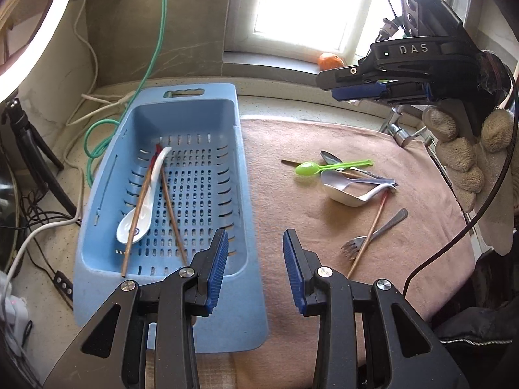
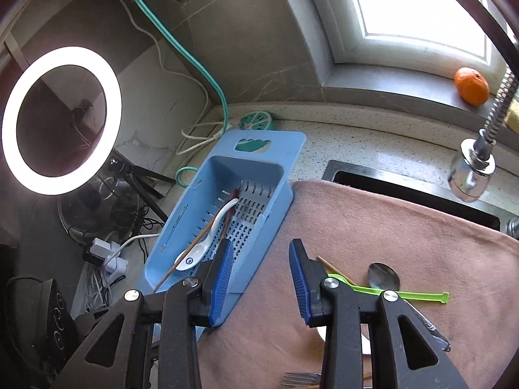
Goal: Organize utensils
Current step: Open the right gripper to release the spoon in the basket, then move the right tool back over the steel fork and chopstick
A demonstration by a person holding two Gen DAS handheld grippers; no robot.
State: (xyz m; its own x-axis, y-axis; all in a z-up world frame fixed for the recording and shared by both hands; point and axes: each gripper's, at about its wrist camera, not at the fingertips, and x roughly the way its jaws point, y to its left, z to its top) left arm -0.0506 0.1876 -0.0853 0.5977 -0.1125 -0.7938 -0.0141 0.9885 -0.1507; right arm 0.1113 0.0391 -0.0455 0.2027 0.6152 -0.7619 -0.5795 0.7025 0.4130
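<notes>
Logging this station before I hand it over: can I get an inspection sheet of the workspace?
Surface: pink towel over the counter.
Job's things: white spoon and chopsticks lie in the blue basket; green spoon, fork, other utensils remain on the towel.
Clutter: orange on the windowsill.
Grippers: left gripper and right gripper open, empty.
Cables: green hose, white cords.
Surroundings: ring light, faucet.
</notes>
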